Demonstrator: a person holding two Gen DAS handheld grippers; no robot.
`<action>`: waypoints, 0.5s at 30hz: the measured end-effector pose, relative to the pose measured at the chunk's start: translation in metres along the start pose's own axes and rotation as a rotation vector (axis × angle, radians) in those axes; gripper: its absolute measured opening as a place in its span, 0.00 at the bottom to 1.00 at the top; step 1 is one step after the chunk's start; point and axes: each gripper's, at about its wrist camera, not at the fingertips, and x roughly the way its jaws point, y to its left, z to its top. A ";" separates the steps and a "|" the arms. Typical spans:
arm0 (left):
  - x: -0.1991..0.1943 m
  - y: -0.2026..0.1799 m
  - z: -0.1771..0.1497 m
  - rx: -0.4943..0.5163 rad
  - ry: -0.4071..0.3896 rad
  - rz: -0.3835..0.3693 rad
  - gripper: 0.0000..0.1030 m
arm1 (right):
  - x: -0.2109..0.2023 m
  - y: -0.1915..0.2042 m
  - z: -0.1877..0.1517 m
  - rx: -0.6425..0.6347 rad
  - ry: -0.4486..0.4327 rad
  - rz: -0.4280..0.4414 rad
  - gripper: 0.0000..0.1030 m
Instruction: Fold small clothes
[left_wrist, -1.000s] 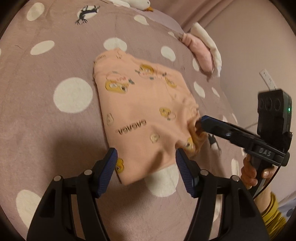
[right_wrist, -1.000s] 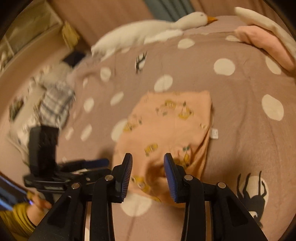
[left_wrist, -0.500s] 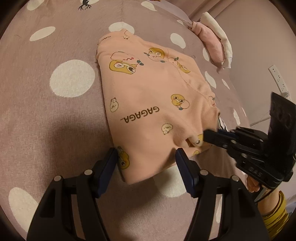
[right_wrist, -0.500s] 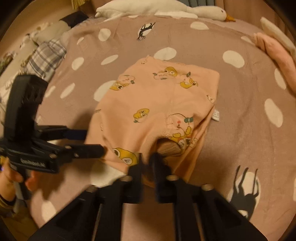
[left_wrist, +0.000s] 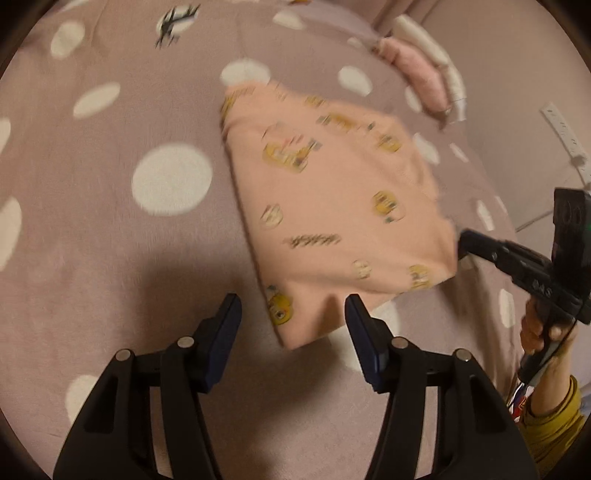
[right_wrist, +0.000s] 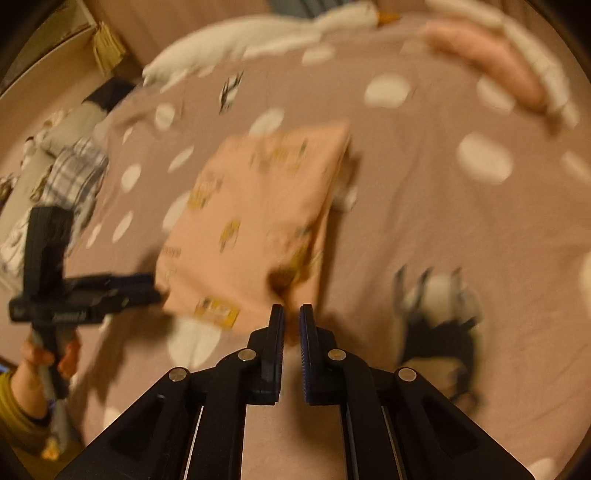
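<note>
A folded peach garment (left_wrist: 332, 206) with yellow cartoon prints lies on the mauve polka-dot bedspread (left_wrist: 110, 240); it also shows in the right wrist view (right_wrist: 255, 221). My left gripper (left_wrist: 291, 314) is open, its fingers just short of the garment's near corner, not touching it. My right gripper (right_wrist: 291, 317) is shut on the garment's near edge, and it appears in the left wrist view (left_wrist: 465, 240) at the garment's right corner. Both views are motion-blurred.
Pink and white folded clothes (left_wrist: 424, 70) lie at the far right of the bed. A white goose plush (right_wrist: 266, 37) lies along the far edge. A plaid garment (right_wrist: 74, 170) and other items sit at the bed's left side. A wall with a socket strip (left_wrist: 561, 133) is right.
My right gripper closed on the garment's near edge and holds it. My left gripper stayed open and drew back slightly from the near corner.
</note>
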 end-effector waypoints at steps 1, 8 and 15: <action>-0.003 -0.003 0.003 0.004 -0.018 -0.018 0.56 | 0.000 0.002 0.004 -0.002 -0.017 0.020 0.05; 0.029 -0.026 0.009 0.017 -0.018 -0.051 0.52 | 0.043 0.022 0.049 0.020 -0.046 0.048 0.05; 0.042 -0.035 -0.011 0.132 0.017 0.025 0.49 | 0.099 -0.010 0.072 0.167 0.010 -0.081 0.05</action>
